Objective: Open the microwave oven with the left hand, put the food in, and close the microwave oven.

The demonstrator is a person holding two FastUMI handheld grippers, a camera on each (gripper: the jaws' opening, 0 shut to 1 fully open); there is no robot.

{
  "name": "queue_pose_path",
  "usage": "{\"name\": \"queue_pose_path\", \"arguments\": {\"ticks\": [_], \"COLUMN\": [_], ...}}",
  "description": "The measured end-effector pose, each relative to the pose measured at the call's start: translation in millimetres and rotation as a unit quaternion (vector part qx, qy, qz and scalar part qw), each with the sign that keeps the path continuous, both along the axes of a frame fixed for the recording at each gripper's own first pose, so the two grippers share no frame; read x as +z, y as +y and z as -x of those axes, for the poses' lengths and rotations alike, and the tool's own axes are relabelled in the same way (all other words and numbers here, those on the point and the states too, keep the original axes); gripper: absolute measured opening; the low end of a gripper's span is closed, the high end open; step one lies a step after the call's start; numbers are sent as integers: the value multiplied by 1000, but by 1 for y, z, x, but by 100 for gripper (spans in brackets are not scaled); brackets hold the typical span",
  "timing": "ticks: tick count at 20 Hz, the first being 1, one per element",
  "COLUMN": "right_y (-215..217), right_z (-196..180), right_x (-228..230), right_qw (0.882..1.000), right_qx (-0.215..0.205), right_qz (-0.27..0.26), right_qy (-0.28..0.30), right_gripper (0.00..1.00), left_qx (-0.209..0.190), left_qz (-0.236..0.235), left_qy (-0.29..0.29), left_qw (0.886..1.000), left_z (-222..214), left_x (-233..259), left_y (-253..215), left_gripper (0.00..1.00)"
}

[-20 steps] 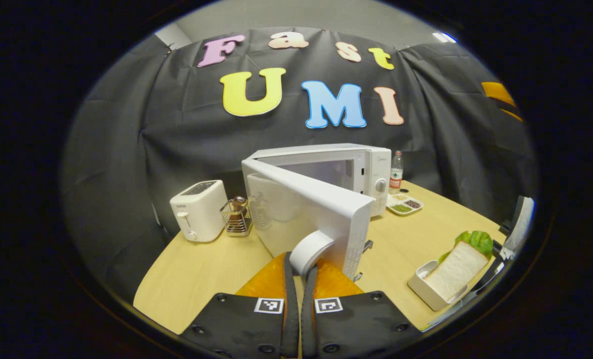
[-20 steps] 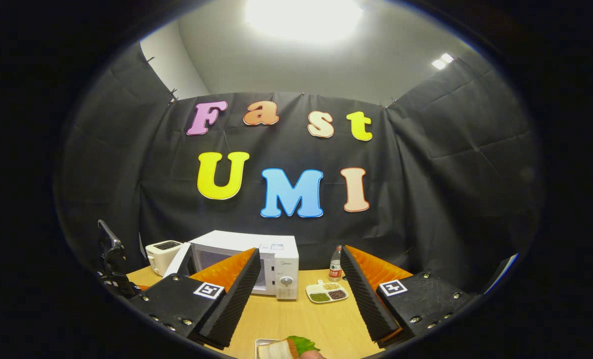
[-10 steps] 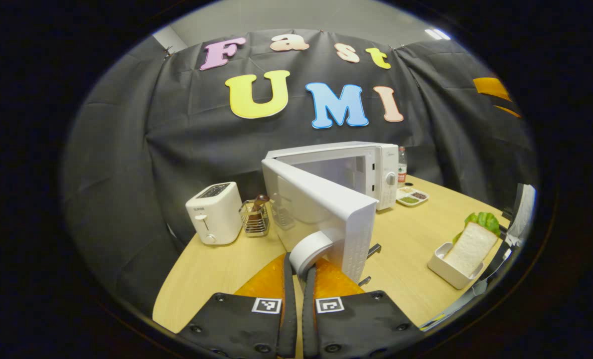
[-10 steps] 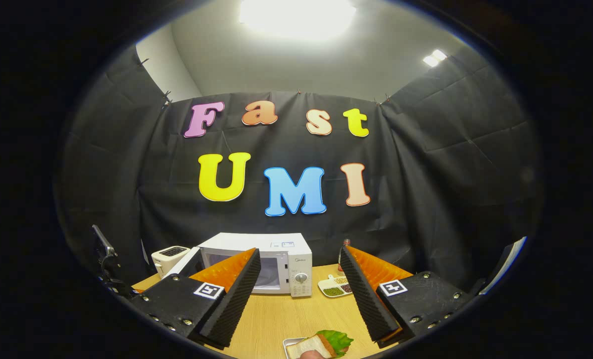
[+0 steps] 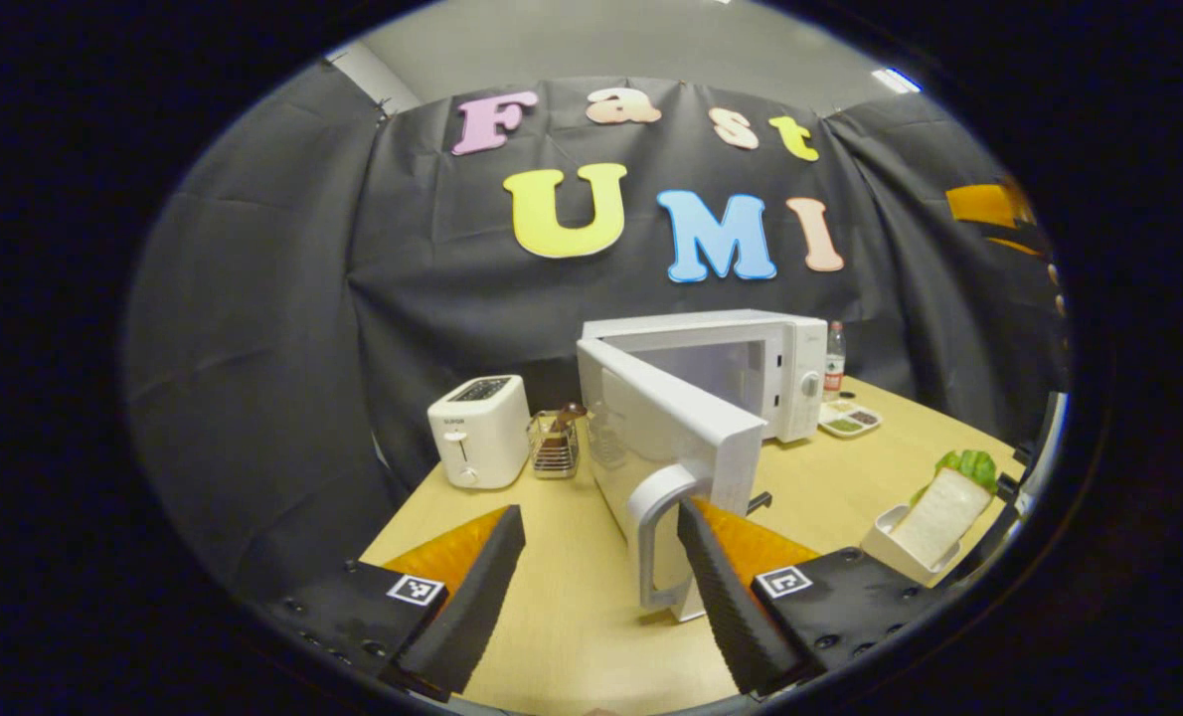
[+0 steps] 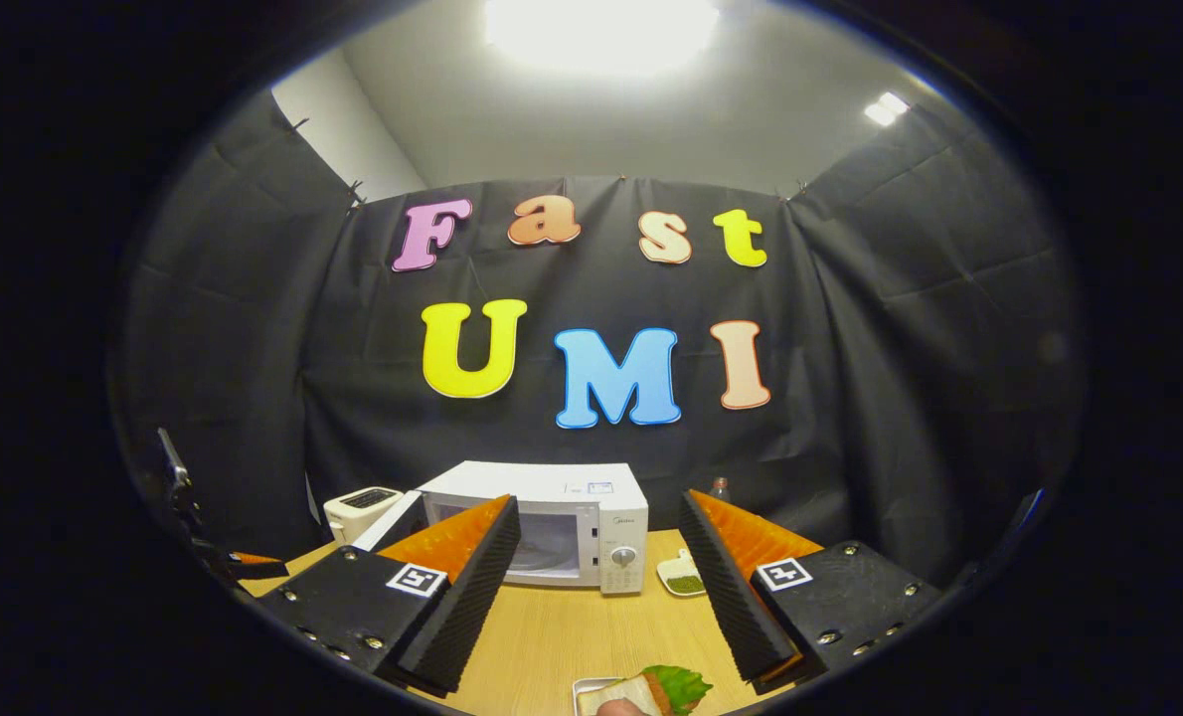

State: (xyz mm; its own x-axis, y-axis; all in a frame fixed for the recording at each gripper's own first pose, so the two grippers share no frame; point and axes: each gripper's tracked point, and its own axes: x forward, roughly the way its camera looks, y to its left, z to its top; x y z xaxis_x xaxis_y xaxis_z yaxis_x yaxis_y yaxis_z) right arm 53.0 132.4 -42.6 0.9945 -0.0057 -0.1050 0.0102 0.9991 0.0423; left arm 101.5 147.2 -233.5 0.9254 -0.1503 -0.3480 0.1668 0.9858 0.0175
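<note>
Looking through the left gripper view first, I see my left gripper [image 5: 596,567] has let go of the door handle [image 5: 656,537]: half a second ago its fingers were pinched on that handle, and now they stand spread wide with the handle between them, untouched. The microwave [image 5: 751,368] door [image 5: 666,428] hangs well open, so I judge the opening step done. The sandwich [image 5: 939,502] waits in its white tray [image 5: 885,547] on the table [image 5: 830,477], off to the right.

Turning to the right gripper view, my right gripper [image 6: 599,597] is spread and empty, hovering above the sandwich [image 6: 651,689] at the bottom edge. It sits more squarely over the food than a second ago. Picking it up looks like my next move.
</note>
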Motion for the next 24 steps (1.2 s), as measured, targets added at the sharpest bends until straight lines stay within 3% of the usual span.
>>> {"name": "queue_pose_path", "arguments": {"ticks": [10,11,12,14,21,22,24], "right_y": [-40,-43,-46,-48,-52,-50,-54], "right_z": [-9,-8,-7,0,24,28,36], "right_x": [-63,-73,-86,-116,-209,-220,-239], "right_qw": [991,988,985,974,930,924,912], "right_qx": [62,70,77,96,140,143,148], "right_qz": [-28,-33,-38,-48,-75,-83,-90], "right_qy": [117,134,152,201,331,345,371], "right_gripper": [98,98,98,98,98,98,98], "left_qx": [57,61,64,70,90,95,104], "left_qz": [51,53,54,52,32,29,27], "left_qy": [-126,-135,-143,-156,-182,-183,-184], "left_qw": [989,988,986,984,979,978,977], "left_z": [17,19,19,23,42,45,48], "left_x": [164,177,187,203,235,236,240], "left_y": [-19,-20,-23,-27,-33,-33,-34], "left_gripper": [100,92,96,100,92,100,98]}}
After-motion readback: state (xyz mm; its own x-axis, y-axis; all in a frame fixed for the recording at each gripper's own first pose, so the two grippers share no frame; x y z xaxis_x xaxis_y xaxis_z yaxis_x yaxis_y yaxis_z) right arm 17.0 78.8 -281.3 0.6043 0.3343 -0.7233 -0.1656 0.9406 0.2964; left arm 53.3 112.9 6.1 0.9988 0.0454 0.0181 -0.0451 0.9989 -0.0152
